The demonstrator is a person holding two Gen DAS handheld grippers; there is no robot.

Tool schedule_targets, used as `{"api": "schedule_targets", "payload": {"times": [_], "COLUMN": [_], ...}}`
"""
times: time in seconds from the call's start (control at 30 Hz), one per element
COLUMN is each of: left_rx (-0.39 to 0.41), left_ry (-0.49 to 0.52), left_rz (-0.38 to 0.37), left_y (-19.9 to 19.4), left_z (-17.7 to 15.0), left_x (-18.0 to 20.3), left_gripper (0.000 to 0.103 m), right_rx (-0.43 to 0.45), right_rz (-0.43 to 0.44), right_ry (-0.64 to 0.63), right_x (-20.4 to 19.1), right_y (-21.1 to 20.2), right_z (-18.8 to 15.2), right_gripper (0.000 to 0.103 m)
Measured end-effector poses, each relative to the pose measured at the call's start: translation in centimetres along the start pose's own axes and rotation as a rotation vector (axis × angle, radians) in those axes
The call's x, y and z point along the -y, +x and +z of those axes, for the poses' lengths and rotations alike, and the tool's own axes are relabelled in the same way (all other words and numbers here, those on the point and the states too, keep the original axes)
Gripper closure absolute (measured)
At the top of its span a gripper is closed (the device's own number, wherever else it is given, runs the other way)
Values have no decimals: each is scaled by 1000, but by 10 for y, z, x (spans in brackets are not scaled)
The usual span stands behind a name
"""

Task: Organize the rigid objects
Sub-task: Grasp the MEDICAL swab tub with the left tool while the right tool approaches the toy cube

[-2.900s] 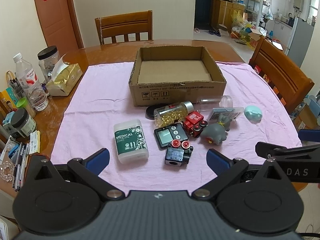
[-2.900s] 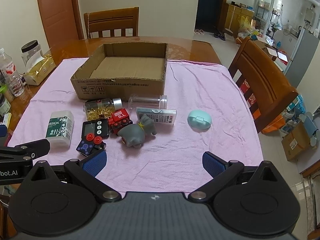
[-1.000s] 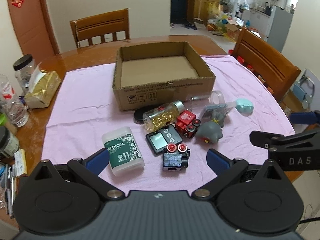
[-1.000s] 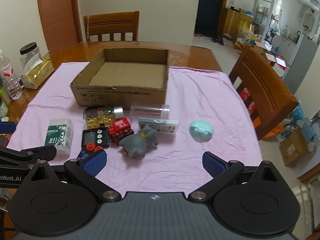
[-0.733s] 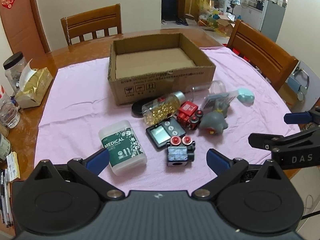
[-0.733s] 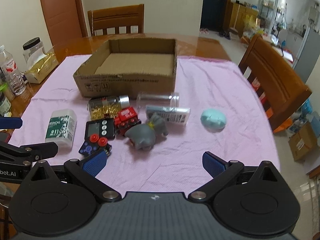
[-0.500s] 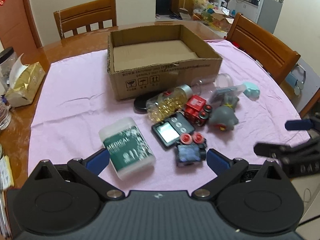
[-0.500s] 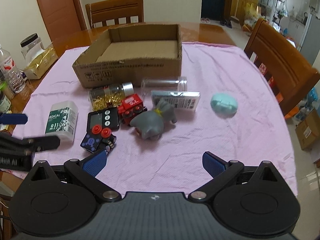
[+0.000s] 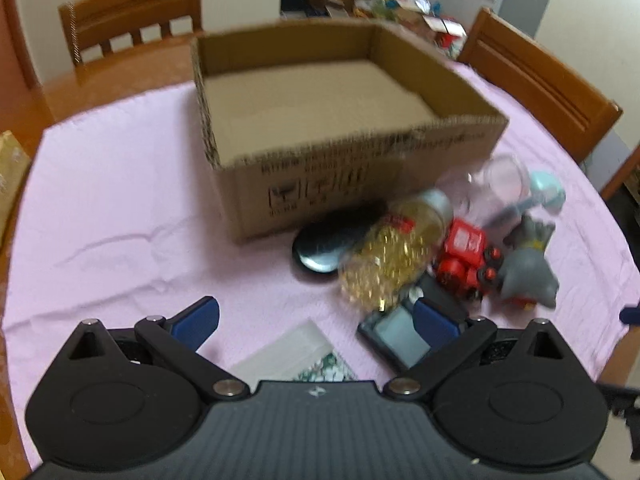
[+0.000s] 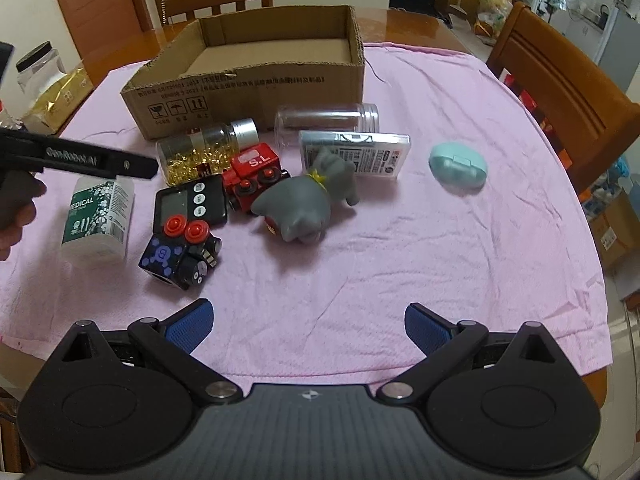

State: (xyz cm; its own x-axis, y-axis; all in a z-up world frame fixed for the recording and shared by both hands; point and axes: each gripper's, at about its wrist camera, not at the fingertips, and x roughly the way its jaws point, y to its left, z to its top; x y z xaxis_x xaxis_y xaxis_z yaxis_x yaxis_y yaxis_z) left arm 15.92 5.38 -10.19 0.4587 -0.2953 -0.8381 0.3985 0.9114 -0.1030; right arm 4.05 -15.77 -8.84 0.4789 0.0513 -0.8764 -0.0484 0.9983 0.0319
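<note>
An empty cardboard box (image 9: 340,176) (image 10: 256,92) stands on the pink cloth (image 10: 400,240). In front of it lie a jar of gold beads (image 10: 204,148), a red toy train (image 10: 254,172), a grey elephant toy (image 10: 304,200), a black timer (image 10: 190,204), a dark cube toy (image 10: 178,254), a white MEDICAL bottle (image 10: 98,220), a clear jar (image 10: 326,122), a flat pack (image 10: 356,152) and a teal case (image 10: 458,164). My left gripper (image 9: 316,320) is open, low over the MEDICAL bottle (image 9: 296,354); it also shows in the right wrist view (image 10: 100,162). My right gripper (image 10: 306,326) is open over bare cloth.
A black round disc (image 9: 324,240) lies by the box front. Wooden chairs (image 10: 560,80) stand at the right and behind the table (image 9: 132,12). A gold tissue pack (image 10: 60,92) and a jar (image 10: 36,64) sit at the left table edge.
Both grippers have moved forward and lower toward the objects. The left one now hovers over the MEDICAL bottle and its view is blurred by motion. Nothing has been grasped.
</note>
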Motion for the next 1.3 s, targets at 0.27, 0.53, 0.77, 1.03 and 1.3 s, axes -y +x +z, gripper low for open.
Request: {"api": "schedule_targets", "payload": {"times": [0.27, 0.53, 0.77, 1.03, 1.3], "left_rx": [-101, -129, -103, -111, -82], "left_ry": [108, 201, 156, 136, 370], "left_rz": [-121, -30, 35, 52, 106], "left_y": [-18, -13, 2, -2, -11], "left_z": [-25, -51, -53, -56, -62], "left_x": [12, 23, 20, 20, 43], "left_gripper": [1, 1, 1, 0, 1], "right_rx": [-10, -37, -56, -64, -72], "right_rz": [-24, -14, -40, -36, -9], "right_ry": [29, -3, -92, -116, -86], "right_x": [10, 6, -5, -6, -3], "right_y": [3, 15, 32, 42, 45], "right_z": [-2, -4, -11, -18, -15], "right_gripper": [0, 0, 0, 0, 0]}}
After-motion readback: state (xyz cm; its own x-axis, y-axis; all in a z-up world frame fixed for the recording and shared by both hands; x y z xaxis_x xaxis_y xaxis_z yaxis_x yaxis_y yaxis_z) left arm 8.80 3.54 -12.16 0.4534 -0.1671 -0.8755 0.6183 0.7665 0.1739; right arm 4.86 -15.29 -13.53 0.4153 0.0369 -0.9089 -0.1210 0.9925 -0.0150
